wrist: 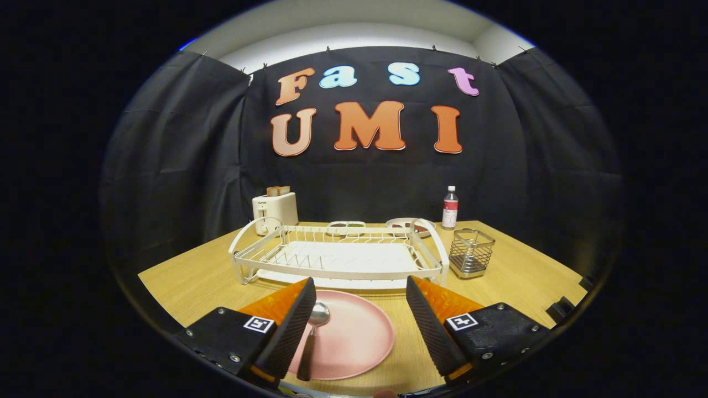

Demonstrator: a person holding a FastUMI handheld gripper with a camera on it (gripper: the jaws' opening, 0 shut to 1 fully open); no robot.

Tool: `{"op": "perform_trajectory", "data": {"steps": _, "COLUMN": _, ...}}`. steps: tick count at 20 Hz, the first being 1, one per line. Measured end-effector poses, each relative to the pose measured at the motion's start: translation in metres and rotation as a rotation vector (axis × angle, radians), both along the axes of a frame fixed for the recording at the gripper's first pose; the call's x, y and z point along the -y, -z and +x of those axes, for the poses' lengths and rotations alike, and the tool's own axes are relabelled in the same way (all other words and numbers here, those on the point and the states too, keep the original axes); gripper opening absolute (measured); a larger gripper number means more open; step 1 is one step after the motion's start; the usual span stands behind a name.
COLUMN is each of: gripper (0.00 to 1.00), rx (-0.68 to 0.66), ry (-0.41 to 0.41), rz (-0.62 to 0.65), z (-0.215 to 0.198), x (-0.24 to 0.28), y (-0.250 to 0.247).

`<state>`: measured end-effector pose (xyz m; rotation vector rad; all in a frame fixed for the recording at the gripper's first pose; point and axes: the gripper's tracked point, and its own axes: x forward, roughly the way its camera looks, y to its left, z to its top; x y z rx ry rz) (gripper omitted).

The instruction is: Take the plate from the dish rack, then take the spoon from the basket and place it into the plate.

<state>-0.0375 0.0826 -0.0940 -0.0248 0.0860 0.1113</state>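
A pink plate lies flat on the wooden table, between my fingers and in front of the white dish rack. On the plate's left part rests a spoon with a metal bowl and a dark handle, close beside my left finger. My gripper is open and hovers above the plate with nothing between its fingers. The wire basket stands to the right of the rack and looks empty. The rack holds no dishes.
Behind the rack stand a white toaster with toast, a small divided dish, a plate with food and a bottle. Bare tabletop stretches right of the basket and left of the rack.
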Motion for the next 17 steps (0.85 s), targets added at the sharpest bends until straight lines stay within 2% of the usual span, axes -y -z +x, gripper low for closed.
{"op": "perform_trajectory", "data": {"steps": 10, "gripper": 0.97, "rx": 0.079, "ry": 0.106, "rz": 0.024, "z": -0.014, "x": 0.104, "y": -0.045}}
{"op": "perform_trajectory", "data": {"steps": 17, "gripper": 0.97, "rx": 0.094, "ry": 0.178, "rz": 0.05, "z": -0.021, "x": 0.163, "y": -0.052}}
